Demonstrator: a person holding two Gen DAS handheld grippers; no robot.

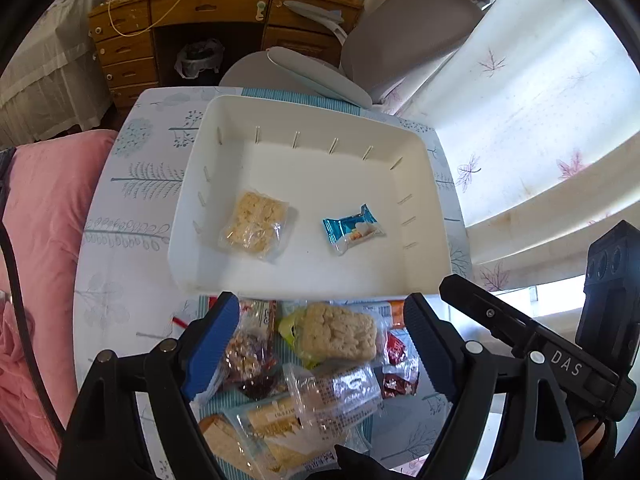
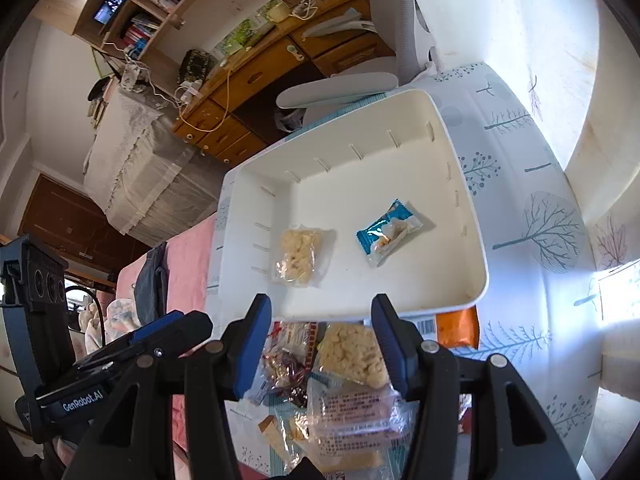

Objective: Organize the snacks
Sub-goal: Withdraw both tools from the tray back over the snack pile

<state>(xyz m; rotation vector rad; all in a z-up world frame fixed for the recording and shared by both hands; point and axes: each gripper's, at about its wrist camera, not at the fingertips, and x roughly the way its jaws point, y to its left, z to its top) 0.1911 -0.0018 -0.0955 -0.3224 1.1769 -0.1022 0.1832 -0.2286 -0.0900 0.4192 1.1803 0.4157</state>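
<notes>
Table (image 1: 120, 184) w/ tree-print cloth; white bin (image 1: 312, 276) on it, well apart inside: clear-wrapped rice cake (image 1: 254, 222) at left, blue candy pack (image 1: 352, 230) at right. Snack pile (image 1: 316, 364) lies just beside the bin's near wall.

Risk: wrappers overlap, slick film; a pinch may drag 2 packs or slip off. Near wall could catch a low carry.

Left gripper (image 1: 320, 344) & right gripper (image 2: 322, 344) hang side by side over the pile, both tilted steeply down, jaws apart, nothing held.

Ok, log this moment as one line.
white bin: two snacks inside | snack pile: on table | left tongs: open, empty | right tongs: open, empty
</notes>
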